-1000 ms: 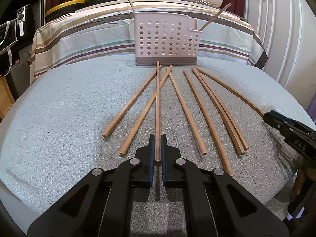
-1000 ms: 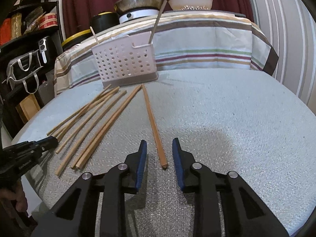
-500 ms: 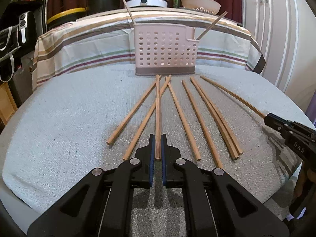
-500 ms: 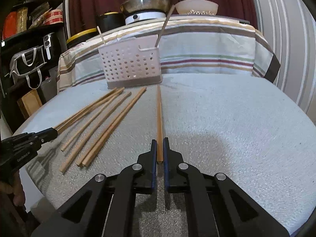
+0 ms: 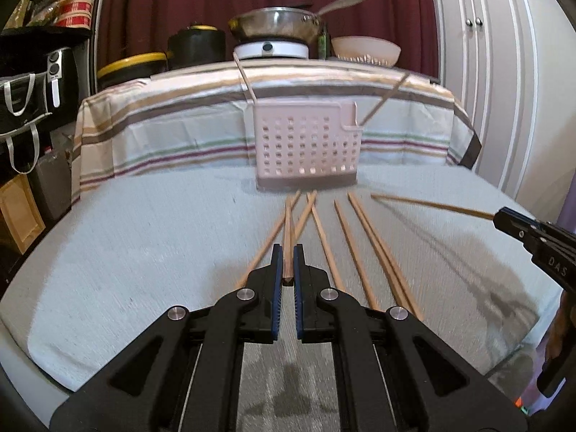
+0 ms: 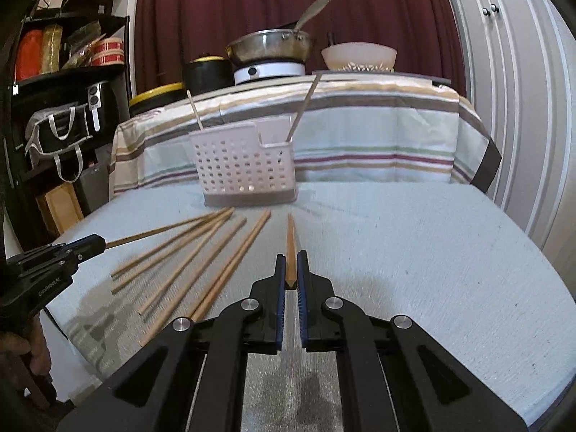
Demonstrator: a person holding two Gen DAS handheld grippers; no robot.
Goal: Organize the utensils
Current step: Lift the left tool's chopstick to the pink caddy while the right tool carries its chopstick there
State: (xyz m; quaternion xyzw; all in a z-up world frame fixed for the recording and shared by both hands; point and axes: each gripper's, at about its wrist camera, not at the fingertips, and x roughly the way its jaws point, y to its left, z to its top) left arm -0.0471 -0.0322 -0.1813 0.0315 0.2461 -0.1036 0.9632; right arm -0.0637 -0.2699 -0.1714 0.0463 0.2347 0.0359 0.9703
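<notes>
A pink perforated basket point(image 5: 306, 144) point(image 6: 244, 169) stands at the far side of the grey-covered table point(image 5: 144, 252), with two sticks leaning in it. Several wooden chopsticks point(image 5: 360, 248) point(image 6: 201, 270) lie fanned out in front of it. My left gripper point(image 5: 287, 250) is shut on the near end of one chopstick point(image 5: 288, 226), whose far tip points at the basket. My right gripper point(image 6: 291, 256) is shut on another chopstick point(image 6: 291, 237), raised off the cloth. Each gripper also shows at the other view's edge: the right gripper point(image 5: 504, 217) and the left gripper point(image 6: 95, 243).
Behind the basket a striped cloth point(image 5: 216, 126) covers a counter with a pan point(image 5: 273, 25), a white bowl point(image 5: 365, 50) and black pots. A dark shelf with bags point(image 6: 57, 133) stands at the left. White cabinet doors point(image 5: 496, 72) are at the right.
The right gripper closed on its chopstick. Both grippers then rose and tilted up, lifting their chopsticks off the cloth; the basket sits lower in both views.
</notes>
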